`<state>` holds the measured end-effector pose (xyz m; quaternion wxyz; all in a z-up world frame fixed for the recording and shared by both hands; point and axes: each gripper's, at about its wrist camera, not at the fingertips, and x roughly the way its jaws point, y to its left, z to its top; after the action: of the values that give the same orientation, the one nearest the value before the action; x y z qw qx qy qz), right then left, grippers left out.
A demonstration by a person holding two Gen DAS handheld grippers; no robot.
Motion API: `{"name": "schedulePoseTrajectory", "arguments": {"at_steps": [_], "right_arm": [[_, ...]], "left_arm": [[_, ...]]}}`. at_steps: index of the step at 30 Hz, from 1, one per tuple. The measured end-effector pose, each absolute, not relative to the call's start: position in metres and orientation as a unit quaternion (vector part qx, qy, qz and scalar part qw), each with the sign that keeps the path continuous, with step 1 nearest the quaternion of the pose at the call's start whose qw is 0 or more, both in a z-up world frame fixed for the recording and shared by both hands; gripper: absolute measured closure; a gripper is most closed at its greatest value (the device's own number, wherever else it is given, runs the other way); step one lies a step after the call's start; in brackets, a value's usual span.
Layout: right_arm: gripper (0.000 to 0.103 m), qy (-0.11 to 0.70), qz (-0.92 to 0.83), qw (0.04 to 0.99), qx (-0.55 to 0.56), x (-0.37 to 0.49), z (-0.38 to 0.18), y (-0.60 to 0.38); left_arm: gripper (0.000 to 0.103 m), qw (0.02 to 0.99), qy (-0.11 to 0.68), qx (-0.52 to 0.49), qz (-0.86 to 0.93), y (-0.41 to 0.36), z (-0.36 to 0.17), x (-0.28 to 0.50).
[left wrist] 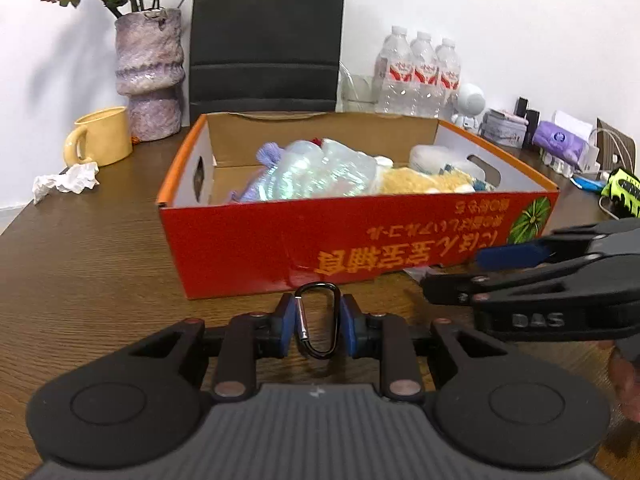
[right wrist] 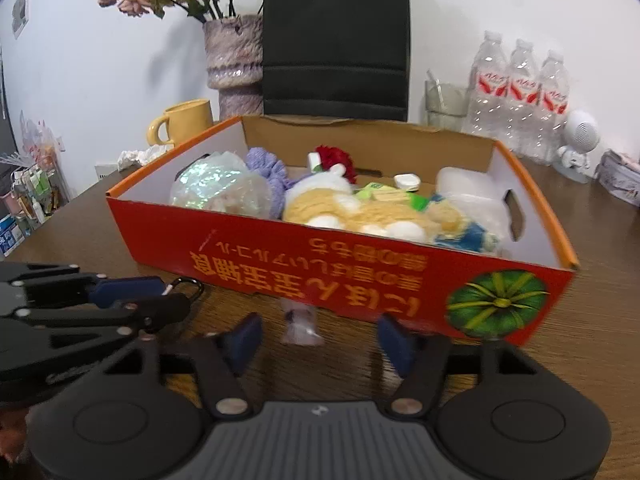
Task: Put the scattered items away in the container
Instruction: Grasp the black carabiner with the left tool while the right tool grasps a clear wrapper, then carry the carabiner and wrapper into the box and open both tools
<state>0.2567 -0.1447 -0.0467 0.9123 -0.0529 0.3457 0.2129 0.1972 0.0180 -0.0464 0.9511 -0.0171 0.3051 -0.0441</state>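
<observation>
Carabiner (left wrist: 316,320), black with a silver gate, lies on the wooden table (left wrist: 100,280) just in front of the box, pinched between the blue pads (left wrist: 289,326) of the left gripper (left wrist: 318,326), whose fingers press on its two long sides. The left gripper points forward and somewhat downward toward the box's near wall. In the right wrist view the carabiner's loop (right wrist: 188,288) shows at the tip of that gripper, which reaches in from the left edge.

The right gripper (right wrist: 320,338) also tilts down at the table, its blue pads (right wrist: 394,340) standing apart on either side of a small pale packet (right wrist: 300,322) that lies against the foot of the box; the pads do not touch it. From the left wrist view this gripper (left wrist: 452,276) comes in from the right, and raised letters reading "DAS" show on its black body.

The box (left wrist: 360,248) is red with an orange rim, printed with yellow characters that read upside down and a green pumpkin picture at one corner. Inside lie a shiny plastic bag (right wrist: 216,188), a yellow plush toy (right wrist: 360,212) and other soft things.

Behind the box stand a yellow mug (left wrist: 104,138), a purple vase (left wrist: 150,76) of dried flowers, a black paper bag (left wrist: 264,36) and three water bottles (left wrist: 418,76) with red labels too small to read.
</observation>
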Motion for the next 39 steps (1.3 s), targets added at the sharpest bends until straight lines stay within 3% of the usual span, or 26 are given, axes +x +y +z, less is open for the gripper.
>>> {"name": "schedulePoseTrajectory", "arguments": {"at_steps": [3,5,17,26,39], "right_arm": [[0.061,0.351,0.207,0.911,-0.065,0.260,-0.051,-0.136],[0.084,0.347,0.207,0.912,-0.076,0.255,-0.050,-0.133],[0.083,0.326,0.215,0.919,-0.056,0.225,-0.030,-0.153],[0.083,0.272,0.220,0.936,-0.029,0.205,0.011,-0.180],[0.083,0.241,0.195,0.950,0.012,0.295,0.044,-0.183]], "left_arm": [[0.078,0.952,0.303,-0.024,-0.048,0.022,-0.045,0.196],[0.078,0.952,0.300,-0.025,-0.052,0.022,-0.043,0.195],[0.078,0.956,0.283,-0.034,-0.064,0.014,-0.028,0.173],[0.078,0.969,0.235,-0.030,-0.074,0.006,0.013,0.156],[0.078,0.975,0.198,-0.071,-0.064,0.020,0.053,0.239]]}}
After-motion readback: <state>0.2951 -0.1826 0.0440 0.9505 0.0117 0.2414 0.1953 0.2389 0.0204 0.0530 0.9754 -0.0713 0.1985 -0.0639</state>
